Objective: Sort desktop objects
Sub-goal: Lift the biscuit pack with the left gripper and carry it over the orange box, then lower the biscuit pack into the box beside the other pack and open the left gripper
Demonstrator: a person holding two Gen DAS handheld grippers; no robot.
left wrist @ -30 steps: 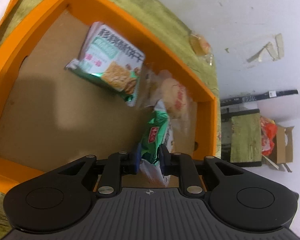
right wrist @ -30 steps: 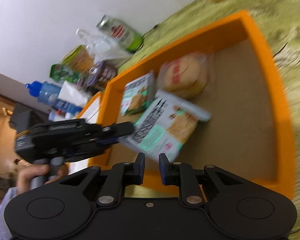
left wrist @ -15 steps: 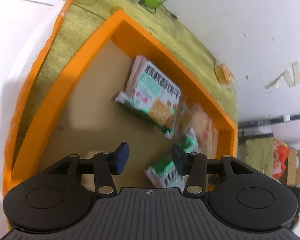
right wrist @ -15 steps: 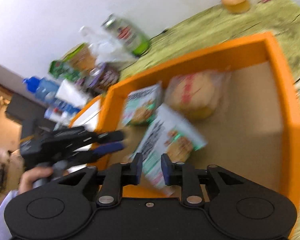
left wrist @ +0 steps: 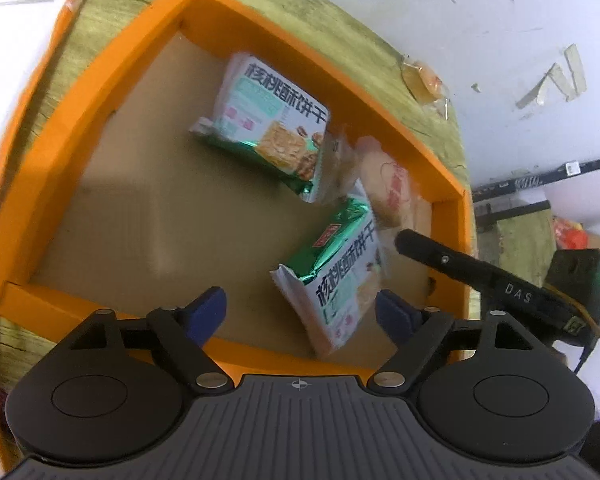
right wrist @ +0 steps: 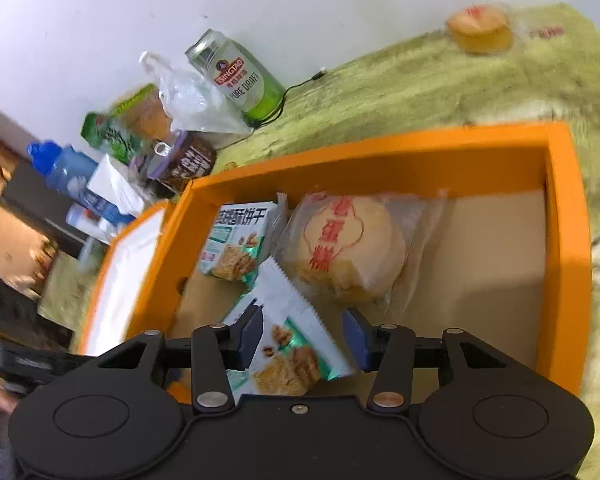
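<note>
Both grippers' jaws opening, right gripper (right wrist: 303, 338) straddling unpressed biscuit packet (right wrist: 288, 344), inside orange tray (right wrist: 566, 216)

Two biscuit packs (right wrist: 236, 246) (right wrist: 288, 344), wrapped cake (right wrist: 344, 248) in tray (right wrist: 568, 240); can (right wrist: 236, 76) behind.

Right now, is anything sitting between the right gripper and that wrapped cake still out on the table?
Yes. The orange box's far wall stands between the right gripper, whose jaws are opening over a cracker pack, and the wrapped cake on the table; a second wrapped cake lies in the box.
</note>
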